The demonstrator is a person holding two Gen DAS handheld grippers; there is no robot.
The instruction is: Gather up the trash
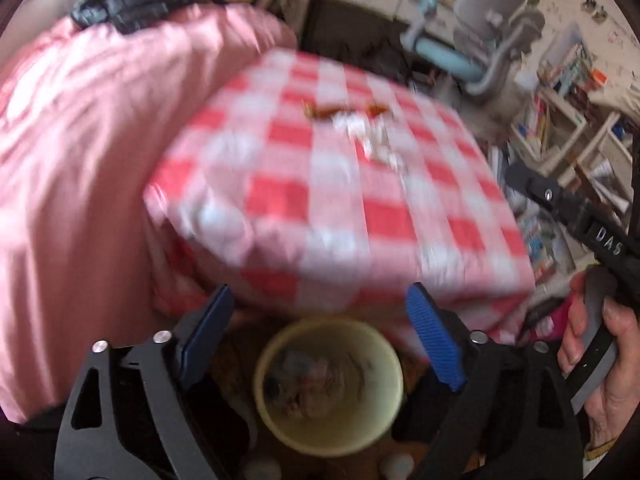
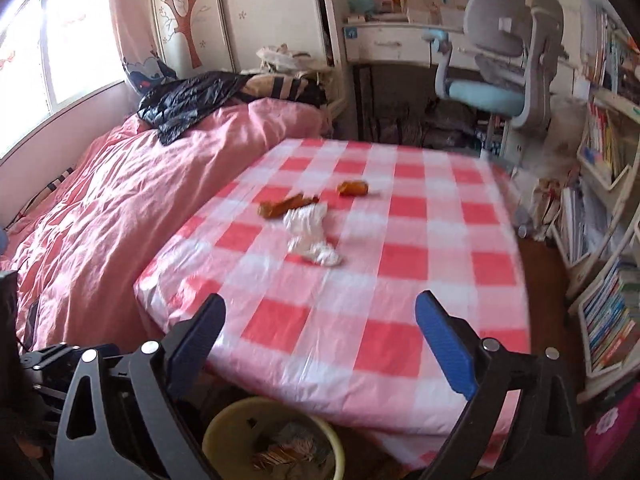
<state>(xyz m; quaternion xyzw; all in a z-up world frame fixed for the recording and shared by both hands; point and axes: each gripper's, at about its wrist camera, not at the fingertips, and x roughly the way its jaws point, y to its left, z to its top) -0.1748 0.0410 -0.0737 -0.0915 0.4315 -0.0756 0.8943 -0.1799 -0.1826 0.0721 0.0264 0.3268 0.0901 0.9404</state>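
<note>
A yellow waste bin (image 1: 329, 386) with crumpled trash inside stands on the floor at the table's near edge. My left gripper (image 1: 320, 322) hangs open right over it, nothing between its blue pads. In the right wrist view the waste bin (image 2: 274, 438) shows at the bottom. My right gripper (image 2: 320, 332) is open and empty above the near part of the red-and-white checked tablecloth (image 2: 400, 260). On the cloth lie a crumpled white tissue (image 2: 310, 234), a brown wrapper (image 2: 286, 206) and a second orange-brown wrapper (image 2: 353, 188). The left wrist view shows the same trash (image 1: 360, 124), blurred.
A bed with a pink quilt (image 2: 120, 200) and a black jacket (image 2: 188, 100) lies left of the table. A grey-and-blue desk chair (image 2: 496, 64) and a white desk stand behind. Bookshelves (image 2: 604, 200) line the right side. A hand (image 1: 600, 344) holds the other gripper's handle.
</note>
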